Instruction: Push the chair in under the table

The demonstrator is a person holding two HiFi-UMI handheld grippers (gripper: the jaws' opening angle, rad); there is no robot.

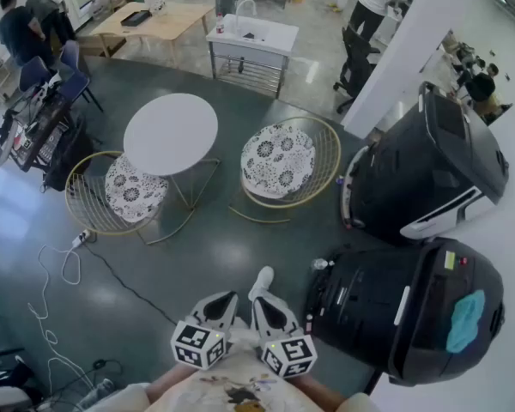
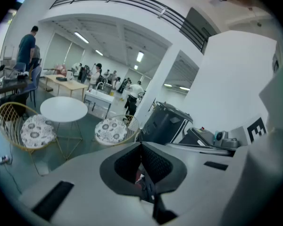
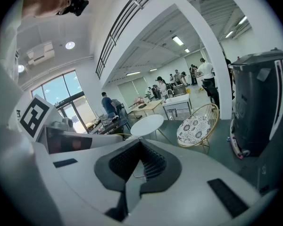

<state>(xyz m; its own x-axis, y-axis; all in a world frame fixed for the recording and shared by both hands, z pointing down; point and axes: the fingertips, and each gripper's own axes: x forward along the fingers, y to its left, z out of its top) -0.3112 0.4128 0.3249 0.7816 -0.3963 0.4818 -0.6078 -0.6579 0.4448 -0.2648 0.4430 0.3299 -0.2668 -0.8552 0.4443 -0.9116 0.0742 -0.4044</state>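
While both are held low at 6 o'clock, side by side, the left gripper [image 1: 221, 303] and right gripper [image 1: 269, 309] each have their jaws pressed together with nothing between them. A black machine [image 1: 403, 312] stands close at 3 o'clock, and a second machine [image 1: 429, 166] stands beyond it at 2. At 12 the chair [image 1: 283, 163], wire-framed with a patterned cushion, stands just beside the round table [image 1: 170, 133], not under it. The other chair [image 1: 124, 194] sits close on the table's opposite side, at 10. Farthest off, people [image 1: 17, 28] stand by desks.
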